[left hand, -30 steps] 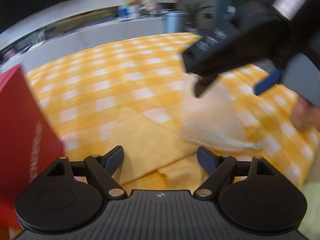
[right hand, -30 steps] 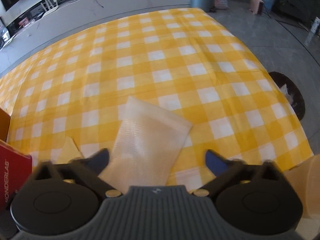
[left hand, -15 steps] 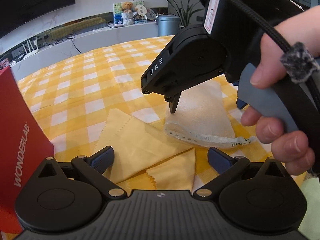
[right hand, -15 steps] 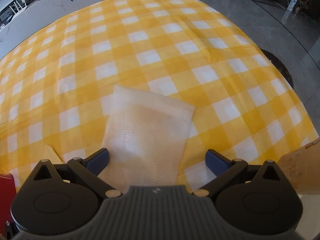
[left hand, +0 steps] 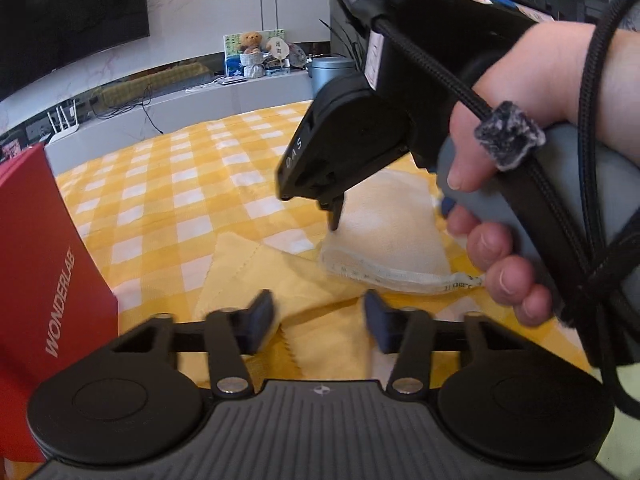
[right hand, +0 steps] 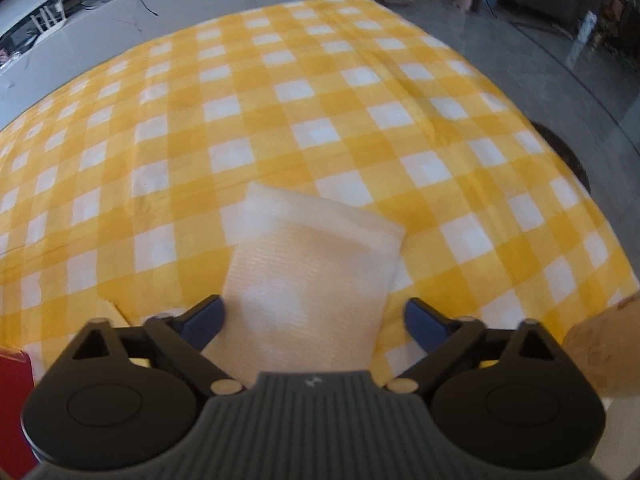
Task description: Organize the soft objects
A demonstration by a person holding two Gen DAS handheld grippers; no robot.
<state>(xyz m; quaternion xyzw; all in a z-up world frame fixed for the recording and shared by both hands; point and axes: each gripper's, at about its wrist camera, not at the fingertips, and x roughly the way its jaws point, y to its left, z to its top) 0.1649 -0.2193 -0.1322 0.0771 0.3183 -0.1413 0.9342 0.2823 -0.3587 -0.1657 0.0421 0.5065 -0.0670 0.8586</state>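
Observation:
A folded cream cloth (left hand: 384,236) lies on the yellow checked tablecloth (left hand: 168,184); it also shows in the right wrist view (right hand: 312,264). A yellow cloth (left hand: 256,276) with zigzag edges lies just left of it. My left gripper (left hand: 318,316) is open, its jaws partly narrowed, low over the yellow cloth's near edge. My right gripper (right hand: 314,316) is open, its jaws straddling the cream cloth's near end. In the left wrist view one right fingertip (left hand: 335,216) points down at the cream cloth's left edge.
A red box marked WONDERLAB (left hand: 44,272) stands at the left, its corner also in the right wrist view (right hand: 14,400). A tan object (right hand: 600,352) sits at the table's right edge. The tablecloth (right hand: 280,120) stretches far ahead; beyond it is the floor.
My left gripper's jaws have narrowed and it has moved forward over the yellow cloth. My right gripper stays open and has lowered over the cream cloth.

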